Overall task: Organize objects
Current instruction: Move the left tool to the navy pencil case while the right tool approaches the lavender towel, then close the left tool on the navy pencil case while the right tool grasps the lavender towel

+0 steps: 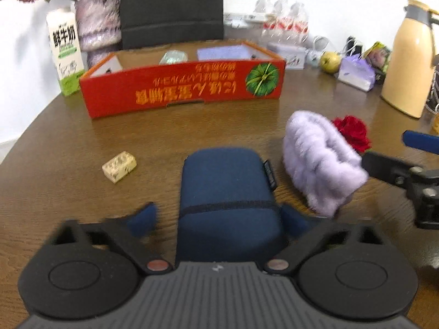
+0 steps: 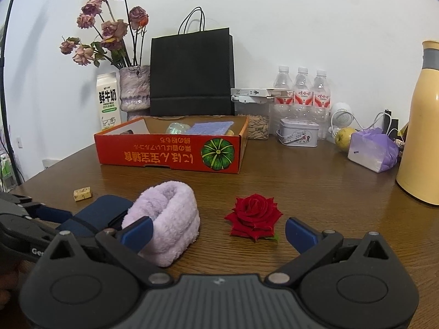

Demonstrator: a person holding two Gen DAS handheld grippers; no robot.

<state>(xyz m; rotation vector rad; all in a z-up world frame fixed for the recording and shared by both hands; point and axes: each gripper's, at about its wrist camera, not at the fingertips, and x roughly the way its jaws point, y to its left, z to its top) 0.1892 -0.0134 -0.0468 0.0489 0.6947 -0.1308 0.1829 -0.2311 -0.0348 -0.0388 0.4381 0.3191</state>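
A dark blue case (image 1: 227, 200) lies on the brown table between the wide-open fingers of my left gripper (image 1: 219, 219); the pads are apart from its sides. It also shows in the right wrist view (image 2: 96, 213). A lilac fluffy roll (image 1: 321, 161) lies to its right, also seen in the right wrist view (image 2: 167, 219). A red rose (image 2: 253, 216) lies beyond my open, empty right gripper (image 2: 216, 233), whose left finger is next to the roll. A small cream packet (image 1: 119, 166) lies to the left. A red cardboard box (image 2: 170, 150) stands behind.
The box holds a lilac cloth (image 2: 211, 127) and a shiny wrapped item (image 2: 175, 128). Behind it stand a milk carton (image 2: 108, 101), a vase (image 2: 134, 90) and a black paper bag (image 2: 192, 74). Water bottles (image 2: 301, 93), a tin (image 2: 297, 135), an apple (image 2: 344, 138) and a yellow jug (image 2: 422, 126) are at the right.
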